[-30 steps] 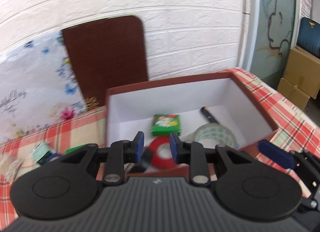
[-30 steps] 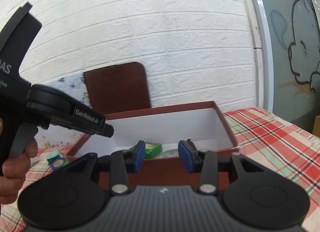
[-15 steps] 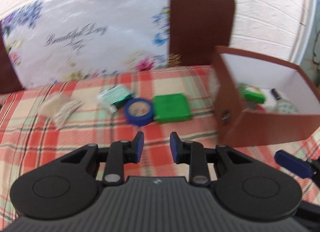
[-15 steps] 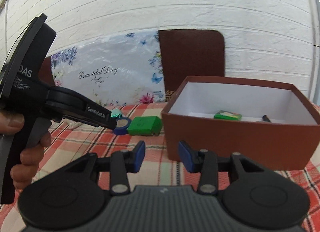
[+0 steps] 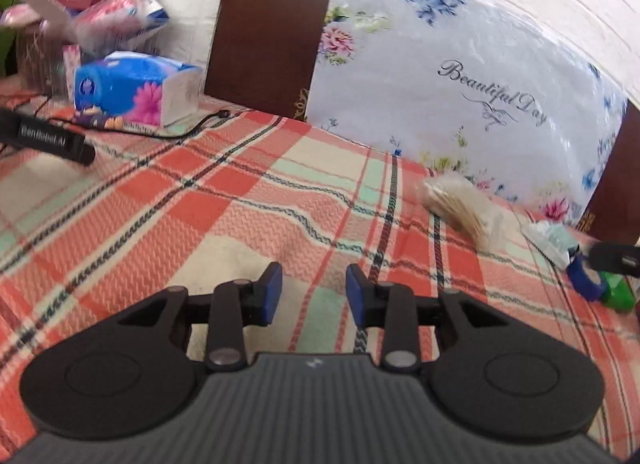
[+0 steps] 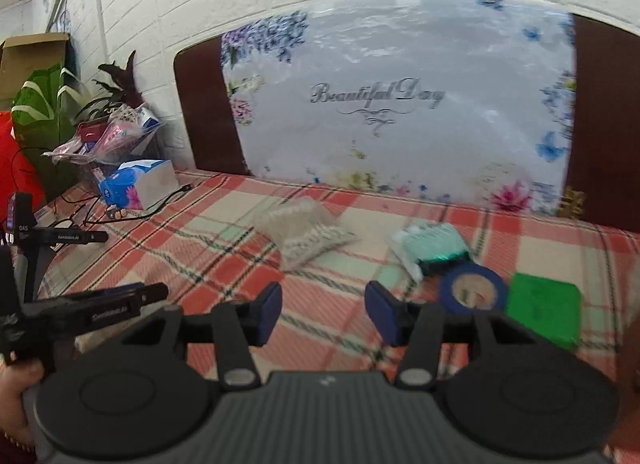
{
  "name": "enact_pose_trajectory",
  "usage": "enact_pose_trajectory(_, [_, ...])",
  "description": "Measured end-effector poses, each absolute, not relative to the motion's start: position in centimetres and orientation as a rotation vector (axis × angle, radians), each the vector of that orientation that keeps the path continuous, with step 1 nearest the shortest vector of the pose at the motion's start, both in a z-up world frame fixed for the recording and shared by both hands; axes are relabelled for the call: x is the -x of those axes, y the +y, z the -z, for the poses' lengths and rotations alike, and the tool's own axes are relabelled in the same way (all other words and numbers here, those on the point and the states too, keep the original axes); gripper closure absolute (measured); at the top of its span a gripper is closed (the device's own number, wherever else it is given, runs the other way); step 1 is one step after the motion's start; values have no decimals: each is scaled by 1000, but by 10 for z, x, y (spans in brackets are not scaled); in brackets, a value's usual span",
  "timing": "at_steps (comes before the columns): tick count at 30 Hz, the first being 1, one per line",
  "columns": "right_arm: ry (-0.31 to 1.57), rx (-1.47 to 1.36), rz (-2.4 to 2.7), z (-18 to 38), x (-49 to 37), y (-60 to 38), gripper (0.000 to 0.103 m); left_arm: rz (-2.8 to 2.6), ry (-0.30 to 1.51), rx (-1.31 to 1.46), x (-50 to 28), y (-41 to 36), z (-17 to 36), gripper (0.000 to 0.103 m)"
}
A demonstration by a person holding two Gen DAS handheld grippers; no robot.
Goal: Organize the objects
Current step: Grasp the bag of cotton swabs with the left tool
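Left gripper (image 5: 314,294) jaws narrow, just been opening, empty. Right gripper (image 6: 324,312) jaws wider, opening, empty; blue tape roll (image 6: 474,292) lower right on counter (image 6: 224,260).

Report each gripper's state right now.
Left gripper: open, nothing between its blue pads, jaws just opening.
Right gripper: open, empty, jaws just opening wider.
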State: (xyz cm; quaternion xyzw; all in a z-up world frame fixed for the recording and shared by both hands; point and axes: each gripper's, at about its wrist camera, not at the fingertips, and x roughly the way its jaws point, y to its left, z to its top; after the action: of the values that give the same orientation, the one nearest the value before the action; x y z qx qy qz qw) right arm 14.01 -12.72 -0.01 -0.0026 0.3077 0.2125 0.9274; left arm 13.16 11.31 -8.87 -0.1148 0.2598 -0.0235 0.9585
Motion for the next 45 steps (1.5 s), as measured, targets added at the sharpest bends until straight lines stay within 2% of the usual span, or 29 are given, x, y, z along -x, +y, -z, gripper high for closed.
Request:
enact_pose_trajectory(4, [661, 74, -474, 19, -203, -83, 37, 50, 513, 222, -133, 106, 88, 63])
enact_pose_trajectory(6, [670, 95, -470, 27, -226, -72, 18, 57, 509, 258, -134, 110, 90, 63])
enact_pose_trajectory(7, [665, 119, -470, 32, -236, -67, 15, 58, 507, 269, -132, 112, 92, 63])
enact_pose_trajectory(8, [664, 150, -469, 36, -244, -61, 16, 58, 505, 277, -131, 113, 92, 63])
enact_pose_trajectory(9, [681, 193, -468, 42, -250, -56, 28, 58, 503, 286, -131, 114, 95, 63])
enact_pose_trajectory(11, [706, 266, -451, 55, -253, -47, 42, 59, 500, 307, -131, 116, 96, 63])
enact_pose_trajectory(12, [696, 265, -462, 55, -248, -48, 53, 60, 499, 318, -132, 118, 96, 63])
enact_pose_trajectory(15, [703, 267, -461, 51, -229, -54, 59, 64, 498, 333, -132, 119, 96, 63])
enact_pose_trajectory(23, [625, 442, -425, 51, -85, -133, 58, 74, 507, 316, -135, 118, 95, 59])
enact_pose_trajectory(25, [610, 486, -385, 47, -42, -166, 55, 88, 516, 295, -137, 115, 94, 53])
enact_pose_trajectory(26, [607, 507, -364, 46, -24, -180, 40, 103, 526, 271, -137, 112, 92, 45])
enact_pose_trajectory(27, [603, 520, -332, 45, -6, -193, 20, 112, 545, 222, -139, 105, 89, 41])
enact_pose_trajectory(28, [602, 514, -302, 43, 9, -206, 14, 103, 569, 162, -138, 95, 85, 40])
enact_pose_trajectory(31, [637, 387, -292, 35, 41, -241, 15, 231, 638, 177, -115, 67, 74, 42])
enact_pose_trajectory(36, [686, 116, -346, 34, 61, -266, 26, 548, 749, 236, -63, 2, 52, 40])
enact_pose_trajectory(39, [693, 35, -356, 36, 56, -264, 31, 663, 852, 266, -50, -28, 53, 40])
enact_pose_trajectory(43, [698, 6, -352, 42, 36, -255, 34, 627, 885, 171, -45, -63, 61, 40])
enact_pose_trajectory(44, [706, 3, -346, 45, 28, -253, 43, 625, 923, 171, -47, -68, 71, 41])
enact_pose_trajectory(45, [717, -5, -347, 50, 21, -250, 52, 610, 899, 182, -45, -71, 75, 45])
